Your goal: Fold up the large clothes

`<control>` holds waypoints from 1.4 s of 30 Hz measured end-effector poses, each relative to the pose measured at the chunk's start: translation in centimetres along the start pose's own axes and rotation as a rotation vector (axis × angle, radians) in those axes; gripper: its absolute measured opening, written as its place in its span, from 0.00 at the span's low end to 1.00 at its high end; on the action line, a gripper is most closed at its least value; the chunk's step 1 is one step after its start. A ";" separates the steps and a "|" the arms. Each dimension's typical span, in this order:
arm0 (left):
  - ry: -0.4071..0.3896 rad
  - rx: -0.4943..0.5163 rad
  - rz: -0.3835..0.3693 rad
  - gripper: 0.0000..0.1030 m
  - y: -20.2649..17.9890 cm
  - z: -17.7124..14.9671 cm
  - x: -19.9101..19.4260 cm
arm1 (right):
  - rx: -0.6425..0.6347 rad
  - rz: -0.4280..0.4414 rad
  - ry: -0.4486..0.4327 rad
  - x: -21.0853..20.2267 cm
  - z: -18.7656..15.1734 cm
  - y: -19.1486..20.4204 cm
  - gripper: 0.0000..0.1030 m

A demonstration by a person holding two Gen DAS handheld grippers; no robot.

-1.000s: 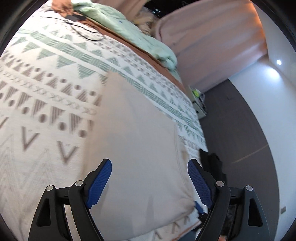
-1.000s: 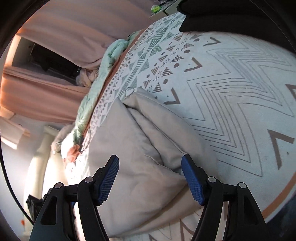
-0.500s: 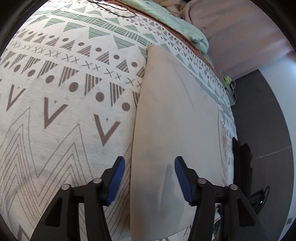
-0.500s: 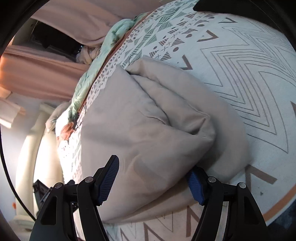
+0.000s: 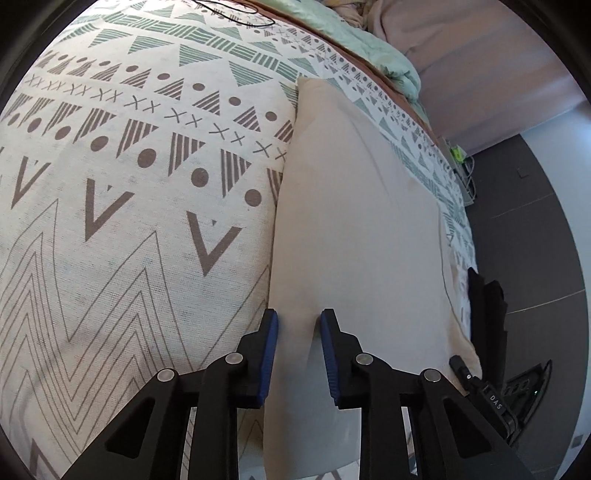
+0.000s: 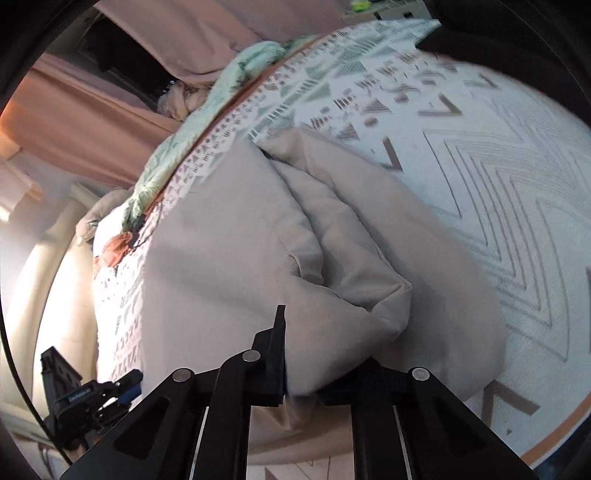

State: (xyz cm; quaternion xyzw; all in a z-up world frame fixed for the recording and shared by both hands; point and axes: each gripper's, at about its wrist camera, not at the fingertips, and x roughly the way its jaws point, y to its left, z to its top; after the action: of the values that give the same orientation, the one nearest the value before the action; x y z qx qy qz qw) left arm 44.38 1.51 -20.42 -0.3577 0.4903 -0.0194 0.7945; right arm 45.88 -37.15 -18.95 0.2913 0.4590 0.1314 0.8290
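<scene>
A large beige garment (image 5: pixel 351 221) lies on a bedspread (image 5: pixel 129 221) printed with triangles and zigzags. In the left wrist view it stretches away flat. My left gripper (image 5: pixel 297 325) is low over its near end, by its left edge. The jaws are closing, with a strip of cloth between the blue pads, which do not clamp it. In the right wrist view the garment (image 6: pixel 229 240) is bunched into thick folds. My right gripper (image 6: pixel 293 332) is closing, pinched on the near fold. Cloth hides its right finger.
A mint-green blanket (image 5: pixel 369 48) and pink curtains (image 5: pixel 480 74) lie beyond the bed. Dark floor (image 5: pixel 535 221) runs along the right. A black object (image 5: pixel 484 306) stands at the bed's edge. A black cable (image 5: pixel 229 11) lies at the far end of the bedspread.
The left gripper sank to the cloth and its jaws narrowed around the garment's near end. The right gripper's jaws went from wide apart to closed on the bunched fold.
</scene>
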 end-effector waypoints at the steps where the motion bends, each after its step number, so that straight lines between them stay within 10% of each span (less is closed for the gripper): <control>1: 0.000 0.004 -0.007 0.24 -0.2 0.0 -0.1 | -0.014 0.004 -0.010 -0.5 0.2 0.3 0.10; 16: -0.017 0.087 -0.095 0.25 -3.2 -0.2 -0.7 | -0.118 -0.017 -0.041 -5.0 2.1 0.1 0.08; 22: -0.006 0.040 -0.053 0.61 -2.2 0.4 0.1 | -0.044 -0.010 -0.007 -4.3 2.5 -3.0 0.08; 42: 0.092 0.061 -0.029 0.39 -3.3 0.2 3.8 | 0.031 0.044 0.048 -2.1 1.5 -6.5 0.08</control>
State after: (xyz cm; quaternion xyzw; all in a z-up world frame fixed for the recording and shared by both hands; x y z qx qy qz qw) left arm 47.52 -2.29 -21.30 -0.3393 0.5202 -0.0619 0.7813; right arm 45.66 -43.84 -20.86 0.3108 0.4744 0.1493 0.8100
